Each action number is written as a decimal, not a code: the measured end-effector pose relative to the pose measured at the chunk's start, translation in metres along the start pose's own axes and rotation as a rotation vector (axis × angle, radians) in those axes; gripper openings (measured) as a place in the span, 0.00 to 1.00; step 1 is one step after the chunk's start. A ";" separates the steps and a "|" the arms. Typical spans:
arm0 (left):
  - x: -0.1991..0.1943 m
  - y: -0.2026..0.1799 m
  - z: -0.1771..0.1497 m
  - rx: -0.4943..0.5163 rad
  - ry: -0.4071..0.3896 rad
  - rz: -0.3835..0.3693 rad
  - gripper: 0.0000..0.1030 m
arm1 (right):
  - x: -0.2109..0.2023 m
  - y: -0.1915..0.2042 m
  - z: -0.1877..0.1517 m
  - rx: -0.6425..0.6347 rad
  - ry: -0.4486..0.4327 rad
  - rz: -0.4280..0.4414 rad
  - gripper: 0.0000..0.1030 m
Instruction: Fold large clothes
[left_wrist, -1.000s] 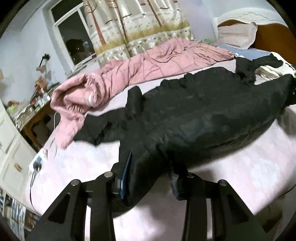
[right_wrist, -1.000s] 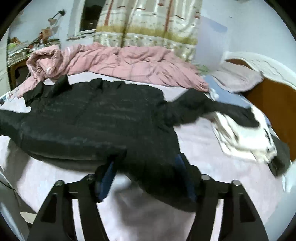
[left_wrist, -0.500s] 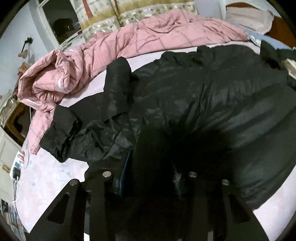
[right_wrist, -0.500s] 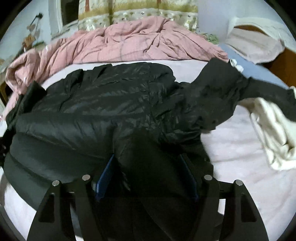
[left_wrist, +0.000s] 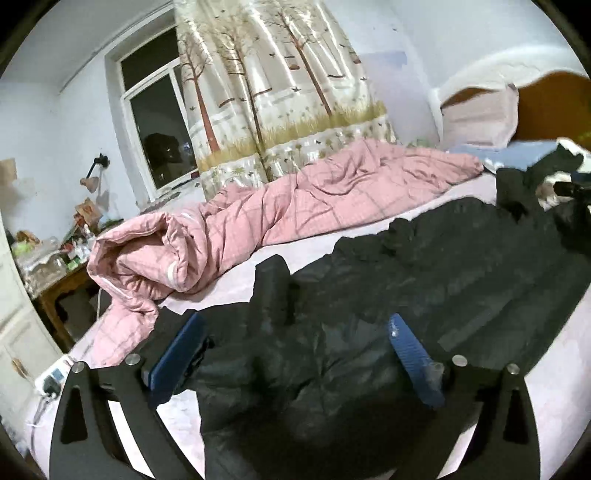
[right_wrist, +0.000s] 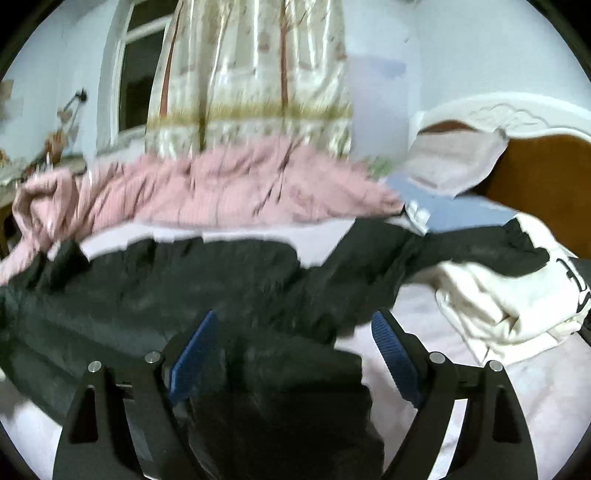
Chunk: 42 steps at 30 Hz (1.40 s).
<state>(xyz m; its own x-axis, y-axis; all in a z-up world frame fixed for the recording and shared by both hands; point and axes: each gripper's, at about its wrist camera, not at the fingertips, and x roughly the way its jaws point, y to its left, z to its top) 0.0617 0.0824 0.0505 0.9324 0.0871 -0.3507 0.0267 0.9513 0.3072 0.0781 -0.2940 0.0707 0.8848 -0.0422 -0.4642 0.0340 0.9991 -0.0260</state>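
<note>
Tongs: my left tongs and right tongs are both opening, pads clear of the black jacket whose cloth lies between them. It sprawls across the bed, beside a pink quilt.

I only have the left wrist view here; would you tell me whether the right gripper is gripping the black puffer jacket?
Observer: No. The right gripper is opening, and the black puffer jacket lies loose between its fingers.
Operator: Where does the jacket's far arm end?
Observer: The sleeve rests its end on a crumpled cream garment.
Operator: What lies between that garment and the jacket's near edge?
Observer: Only bare pale pink bedsheet.
</note>
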 end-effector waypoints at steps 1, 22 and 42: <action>0.006 0.002 0.001 -0.015 0.019 0.002 0.97 | 0.001 0.001 0.002 0.007 -0.002 0.049 0.84; 0.080 0.031 -0.062 -0.274 0.428 -0.024 0.34 | 0.065 -0.005 -0.039 0.047 0.344 0.108 0.42; 0.087 0.047 -0.063 -0.369 0.423 0.031 0.29 | 0.071 -0.011 -0.040 0.111 0.369 0.063 0.05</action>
<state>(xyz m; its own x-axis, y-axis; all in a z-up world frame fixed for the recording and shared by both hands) 0.1215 0.1535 -0.0208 0.7028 0.1552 -0.6942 -0.1970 0.9802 0.0197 0.1221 -0.3081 0.0023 0.6609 0.0392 -0.7494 0.0530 0.9937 0.0987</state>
